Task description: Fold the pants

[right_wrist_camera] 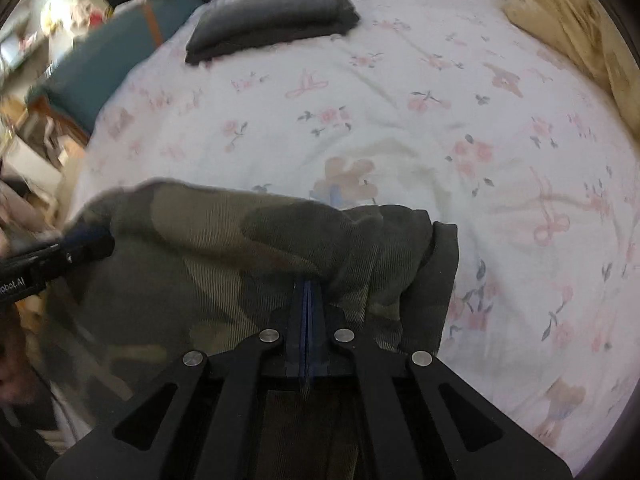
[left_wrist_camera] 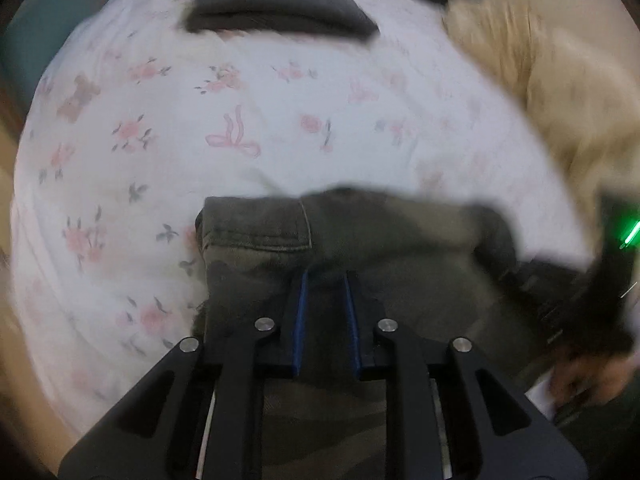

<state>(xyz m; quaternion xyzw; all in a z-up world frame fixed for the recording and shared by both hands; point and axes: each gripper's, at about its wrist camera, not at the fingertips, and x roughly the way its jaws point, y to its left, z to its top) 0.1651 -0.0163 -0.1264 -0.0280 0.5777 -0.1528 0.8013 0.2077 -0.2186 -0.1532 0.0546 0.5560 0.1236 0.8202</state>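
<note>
Camouflage pants (left_wrist_camera: 360,240) hang between my two grippers above a bed with a white floral sheet (left_wrist_camera: 200,120). My left gripper (left_wrist_camera: 325,280) has its blue-padded fingers a little apart with the pants' cloth bunched between them near a stitched pocket edge. In the right wrist view, my right gripper (right_wrist_camera: 307,286) is shut tight on the pants (right_wrist_camera: 240,240), its pads pressed together on a fold. The left gripper (right_wrist_camera: 86,240) shows at the left of that view, gripping the same cloth.
A folded dark grey garment (left_wrist_camera: 276,0) lies at the far side of the bed, also in the right wrist view (right_wrist_camera: 272,16). A tan blanket (left_wrist_camera: 560,80) is heaped at the right. A teal piece of furniture (right_wrist_camera: 108,64) and clutter stand left of the bed.
</note>
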